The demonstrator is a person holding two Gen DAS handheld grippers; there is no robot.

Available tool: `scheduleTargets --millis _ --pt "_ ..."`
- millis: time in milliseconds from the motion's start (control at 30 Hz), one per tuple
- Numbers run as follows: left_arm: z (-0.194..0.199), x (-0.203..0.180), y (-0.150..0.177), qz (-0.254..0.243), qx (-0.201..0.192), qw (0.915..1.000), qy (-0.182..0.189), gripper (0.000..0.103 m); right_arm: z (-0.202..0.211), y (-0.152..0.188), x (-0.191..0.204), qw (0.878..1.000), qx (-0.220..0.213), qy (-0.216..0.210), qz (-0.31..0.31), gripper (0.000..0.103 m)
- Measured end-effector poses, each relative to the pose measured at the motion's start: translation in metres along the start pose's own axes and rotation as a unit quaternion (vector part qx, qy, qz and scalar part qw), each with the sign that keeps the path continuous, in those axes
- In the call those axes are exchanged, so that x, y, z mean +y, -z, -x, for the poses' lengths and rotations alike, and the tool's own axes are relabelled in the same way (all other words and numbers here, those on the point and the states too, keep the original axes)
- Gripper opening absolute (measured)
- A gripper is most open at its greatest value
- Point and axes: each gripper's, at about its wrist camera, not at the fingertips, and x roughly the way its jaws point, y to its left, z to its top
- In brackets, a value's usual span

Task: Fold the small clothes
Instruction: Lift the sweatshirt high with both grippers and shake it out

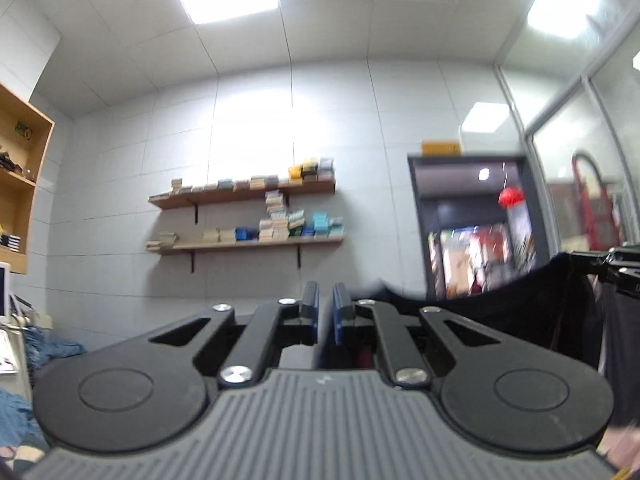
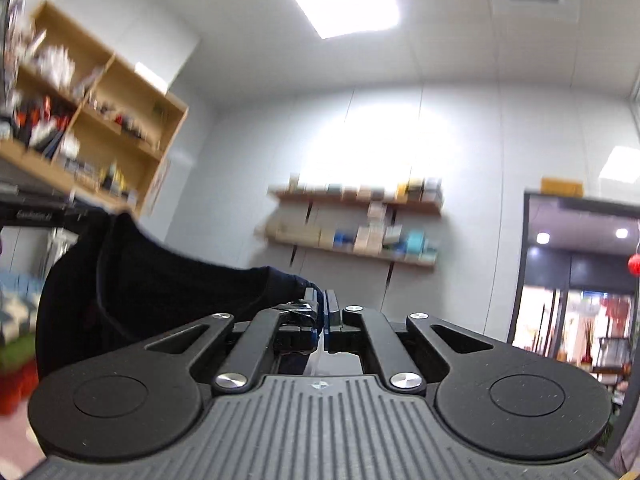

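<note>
Holding a dark garment [image 2: 160, 292] up by its edge, the left hand-held gripper [image 1: 325, 300] and right hand-held gripper [image 2: 323, 308] are pinching it taut, seemingly readying it for laying flat to fold.

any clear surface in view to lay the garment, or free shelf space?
No table shows in either view. Wall shelves are packed with boxes, and the wooden cabinet is cluttered. Bare: only the wall between them. The dark garment hangs between both grippers.
</note>
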Motion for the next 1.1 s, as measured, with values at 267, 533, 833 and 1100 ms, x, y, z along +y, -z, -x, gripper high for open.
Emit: scheduleTargets --millis 267,533,833,1100 --pt "0.008 -0.001 -0.029 -0.014 0.000 0.9996 -0.025 0.014 -0.028 -0.025 0.007 0.999 -0.052 -0.002 0.012 0.000" --pt "-0.067 -0.008 0.207 0.105 0.378 0.9151 0.092 0.066 -0.076 0.140 0.048 0.975 0.213 -0.067 -0.015 0.005" --pt "-0.036 -0.040 0.354 0.148 0.548 0.7691 0.294 0.077 0.005 0.216 0.040 0.905 0.381 -0.167 -0.088 0.083" --pt "0.010 -0.087 0.325 0.025 0.575 0.7020 0.420 0.080 0.090 0.198 0.061 0.821 0.481 -0.292 -0.095 0.088"
